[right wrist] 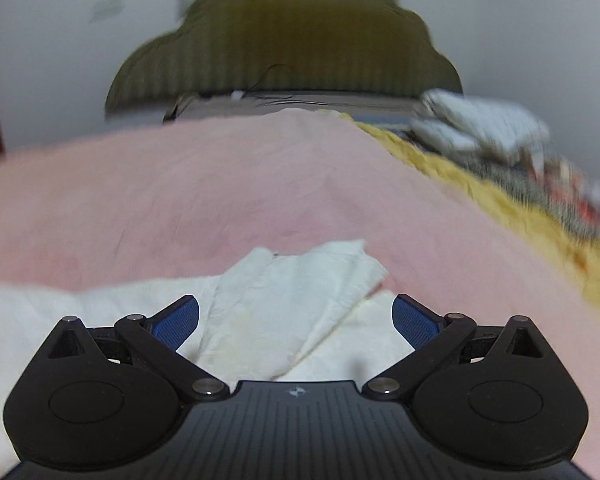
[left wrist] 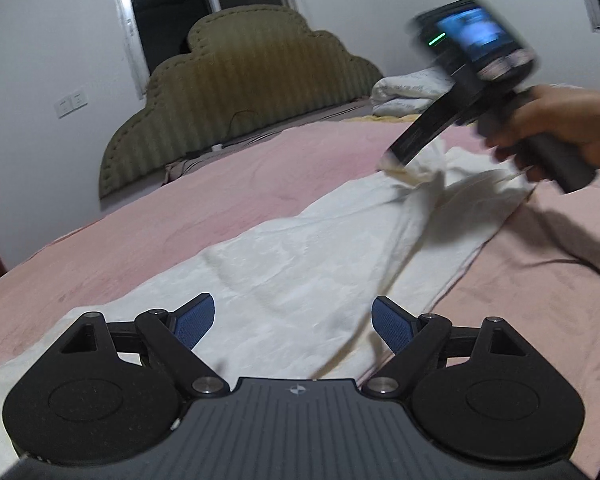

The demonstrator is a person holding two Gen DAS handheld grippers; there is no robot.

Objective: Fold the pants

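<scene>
White pants point(left wrist: 300, 256) lie lengthwise on the pink bed point(left wrist: 140, 232). Left wrist view: the left tool point(left wrist: 293, 322) hovers wide open, holding nothing, over the near end; only here the right tool's tip point(left wrist: 396, 160) shows, blurred at the rumpled far end. Right wrist view: the right tool point(right wrist: 296, 322) gapes empty over bunched cloth point(right wrist: 300, 280). Likely pre-grasp; next, pinching both ends.

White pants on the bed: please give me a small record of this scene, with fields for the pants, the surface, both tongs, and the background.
pants: white pants, spread along the bed, wrinkled, far end bunched
surface: pink blanket on the bed
left tongs: left tongs open, over the near part of the pants
right tongs: right tongs open, over the bunched end; blurred in the left view
background: olive headboard, white folded bedding
</scene>
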